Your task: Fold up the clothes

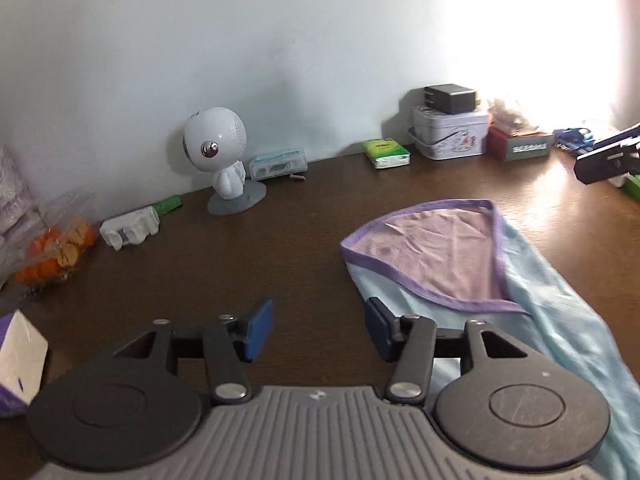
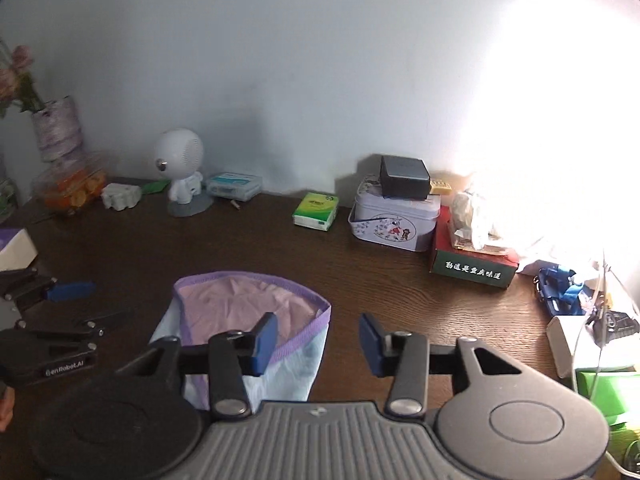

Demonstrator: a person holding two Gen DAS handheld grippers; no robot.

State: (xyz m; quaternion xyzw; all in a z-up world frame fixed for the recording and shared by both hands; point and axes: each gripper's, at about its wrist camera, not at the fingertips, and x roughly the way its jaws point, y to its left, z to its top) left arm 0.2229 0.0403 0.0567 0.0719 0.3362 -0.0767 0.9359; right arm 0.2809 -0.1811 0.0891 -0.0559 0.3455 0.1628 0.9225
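- Two sets of black tongs with blue pads are filling the near edge of each wrist view, both gaping partway and gripping nothing.
- Left tongs (image 1: pixel 319 330) are hovering over bare dark wood, with the garment (image 1: pixel 448 256) lying just beyond and to the right of them.
- Right tongs (image 2: pixel 318 344) are hovering at the garment's near right edge; their left pad is overlapping the cloth in the view, though contact is impossible to judge.
- On the brown tabletop (image 2: pixel 248 236), the garment is lying flat: a pale blue layer underneath, with a pink, purple-trimmed flap doubled over it.
- Judging by that flap, one fold is looking finished and the cloth is lying released, so the tongs appear to be between folds.
- Next, the move is probably calling for both tongs to drop onto a fresh edge of the cloth, pinch it, and carry it across.
- Along the far wall, a white robot figurine (image 1: pixel 218 156) and a printed tin (image 2: pixel 394 216) are standing well apart from the garment.
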